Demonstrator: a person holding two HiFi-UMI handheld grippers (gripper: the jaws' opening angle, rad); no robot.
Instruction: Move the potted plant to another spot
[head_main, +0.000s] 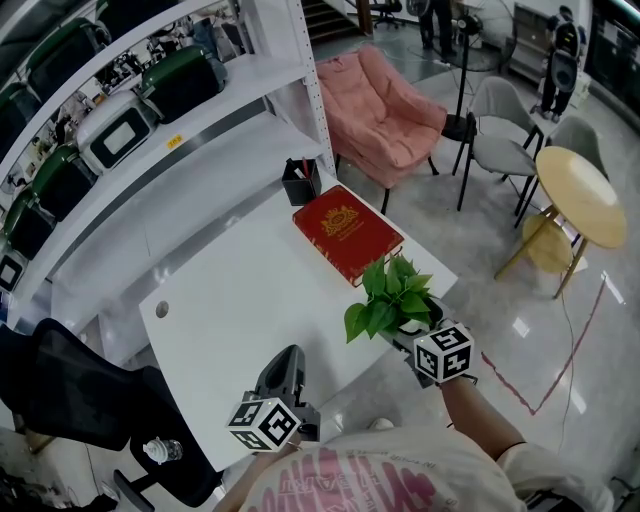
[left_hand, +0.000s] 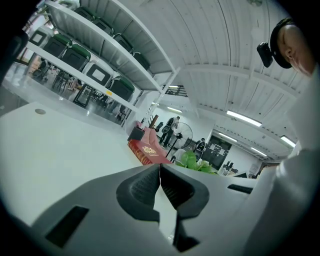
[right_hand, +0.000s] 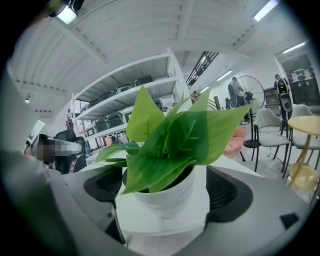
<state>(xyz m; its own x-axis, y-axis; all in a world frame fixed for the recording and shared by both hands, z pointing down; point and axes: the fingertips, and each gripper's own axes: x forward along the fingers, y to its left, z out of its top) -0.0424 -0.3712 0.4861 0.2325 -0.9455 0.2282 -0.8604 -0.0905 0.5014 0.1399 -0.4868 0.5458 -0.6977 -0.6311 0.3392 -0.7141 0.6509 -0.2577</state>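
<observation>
"On the near right corner of the white table (head_main: 230, 290), is that where the potted plant (head_main: 388, 298) stands?"

"Yes, upright, close to the edge, just near of the red book (head_main: 345, 232). A black pen holder (head_main: 301, 182) sits at the far end of the book, by the shelving."

"And the right gripper (right_hand: 165, 190)?"

"It has the white pot between its jaws, which stand apart, one on each side. Its own view shows a gap between the pot wall and the right-hand pad, so I judge nothing is clamped. The leaves spread above the jaws."

"So which step is this?"

"The reach looks done and the grasp is not yet made. The pot sits on the table, so no moving has begun."

"What about the left gripper (left_hand: 160, 175)?"

"Its jaws are pressed together with nothing between them. It hangs at the near edge, well left of the plant, and seems to have no part in this."

"What does the next move call for?"

"Probably closing evenly on the pot wall, below the leaves. Then a straight lift, kept level so the pot doesn't tip. The bare stretch of table to the left looks like a free place to set it."
</observation>
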